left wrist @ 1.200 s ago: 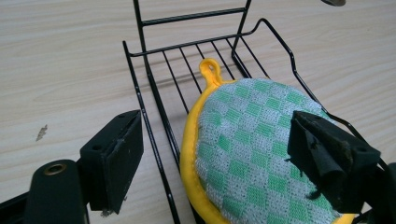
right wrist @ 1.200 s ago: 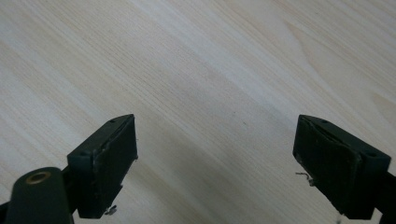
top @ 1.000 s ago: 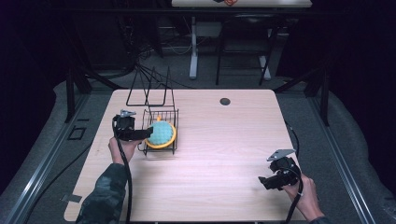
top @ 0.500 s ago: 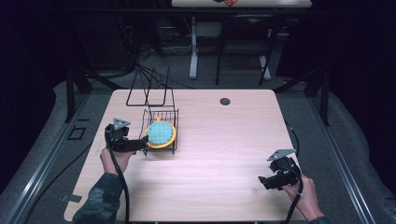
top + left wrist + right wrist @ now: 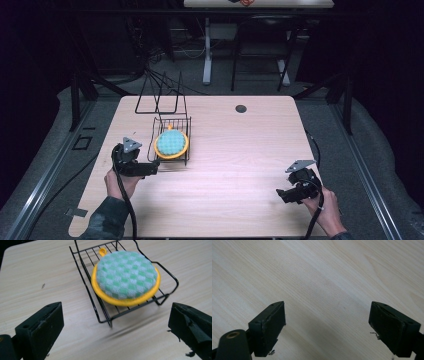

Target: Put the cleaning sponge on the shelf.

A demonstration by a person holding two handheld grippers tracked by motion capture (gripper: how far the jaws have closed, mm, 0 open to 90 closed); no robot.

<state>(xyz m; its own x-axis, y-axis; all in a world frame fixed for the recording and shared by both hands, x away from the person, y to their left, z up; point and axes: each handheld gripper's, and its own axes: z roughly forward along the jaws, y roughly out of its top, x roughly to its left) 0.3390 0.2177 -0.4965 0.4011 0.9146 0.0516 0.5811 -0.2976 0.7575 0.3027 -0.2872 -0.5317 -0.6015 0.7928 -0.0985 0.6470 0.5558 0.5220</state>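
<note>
On the left part of the wooden table, we see a black wire rack, and a round sponge with a green checked top and a yellow rim lies flat inside it. Our left gripper is just beside the near end of the rack. Its jaws have just been opening and now stand wide apart, with nothing between them. From the left gripper view, the sponge rests on the rack ahead of the jaws, and only bare table is between them. Our right gripper is well apart, near the right corner of the table, also wide open and holding nothing.
</note>
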